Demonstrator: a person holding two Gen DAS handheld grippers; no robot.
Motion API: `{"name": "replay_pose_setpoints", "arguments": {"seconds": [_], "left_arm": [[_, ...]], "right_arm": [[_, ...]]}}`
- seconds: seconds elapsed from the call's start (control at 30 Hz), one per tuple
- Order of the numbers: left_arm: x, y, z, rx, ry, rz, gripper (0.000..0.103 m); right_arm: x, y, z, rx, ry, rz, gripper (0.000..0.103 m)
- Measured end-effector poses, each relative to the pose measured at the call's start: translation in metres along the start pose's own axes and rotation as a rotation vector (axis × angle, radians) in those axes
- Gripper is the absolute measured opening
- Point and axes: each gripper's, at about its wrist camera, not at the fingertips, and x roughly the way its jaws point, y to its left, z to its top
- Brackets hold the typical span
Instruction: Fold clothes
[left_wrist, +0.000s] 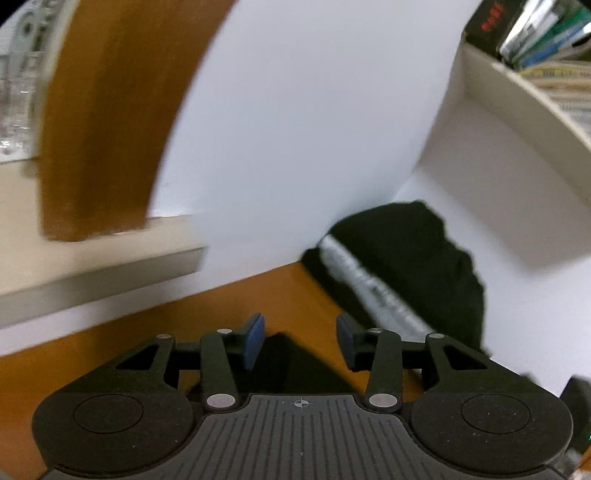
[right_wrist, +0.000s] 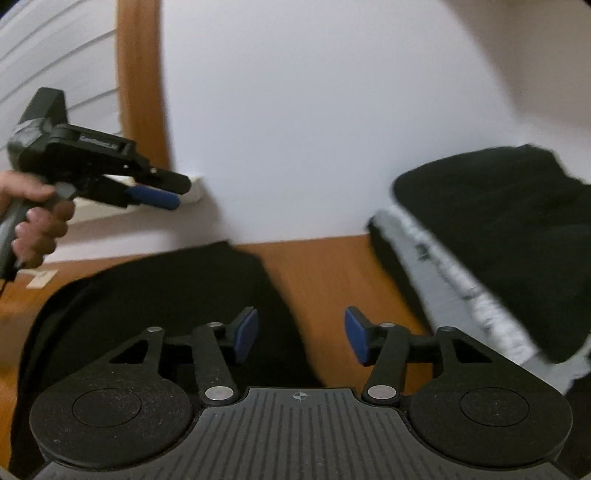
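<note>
Grippers: left gripper (left_wrist: 300, 345) & right gripper (right_wrist: 301, 338) held w/ jaws apart, nothing clamped. Folded black garment (right_wrist: 517, 236) set aside; unfolded black garment (right_wrist: 155, 295) apparently to be grasped next.

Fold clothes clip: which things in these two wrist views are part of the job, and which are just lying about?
Part of the job:
- black garment with grey printed band
- second black garment
- left gripper, jaws open, empty
- right gripper, jaws open, empty

Just lying about:
- books on the white shelf
- wooden floor
</note>
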Motion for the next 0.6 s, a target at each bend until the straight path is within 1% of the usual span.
{"name": "replay_pose_setpoints", "arguments": {"seconds": [0.03, 0.13, 0.2, 0.27, 0.3, 0.37, 0.47, 0.53, 0.6], "left_arm": [[-0.005, 0.006, -0.002, 0.010, -0.001, 0.009, 0.064], [-0.029, 0.024, -0.015, 0.066, 0.001, 0.032, 0.064], [-0.044, 0.035, -0.025, 0.084, 0.009, 0.048, 0.066], [-0.058, 0.044, -0.035, 0.097, 0.019, 0.046, 0.066], [-0.066, 0.049, -0.041, 0.097, 0.014, 0.042, 0.068], [-0.080, 0.058, -0.053, 0.097, 0.006, 0.035, 0.068], [-0.094, 0.070, -0.069, 0.105, -0.001, 0.030, 0.068], [-0.100, 0.079, -0.078, 0.092, -0.007, 0.021, 0.068], [-0.103, 0.084, -0.084, 0.088, -0.019, 0.012, 0.068]], "right_arm": [[0.001, 0.006, -0.004, -0.006, -0.002, 0.023, 0.057], [-0.001, 0.036, -0.016, -0.056, -0.022, 0.086, 0.063], [0.002, 0.051, -0.022, -0.088, -0.027, 0.121, 0.074], [0.002, 0.063, -0.031, -0.113, -0.019, 0.124, 0.075], [0.002, 0.066, -0.037, -0.120, -0.019, 0.115, 0.075], [0.000, 0.069, -0.046, -0.116, -0.029, 0.094, 0.075], [0.003, 0.057, -0.051, -0.094, -0.018, 0.063, 0.074], [0.002, 0.055, -0.054, -0.127, -0.015, 0.004, 0.074], [-0.003, 0.054, -0.054, -0.105, -0.015, -0.032, 0.074]]}}
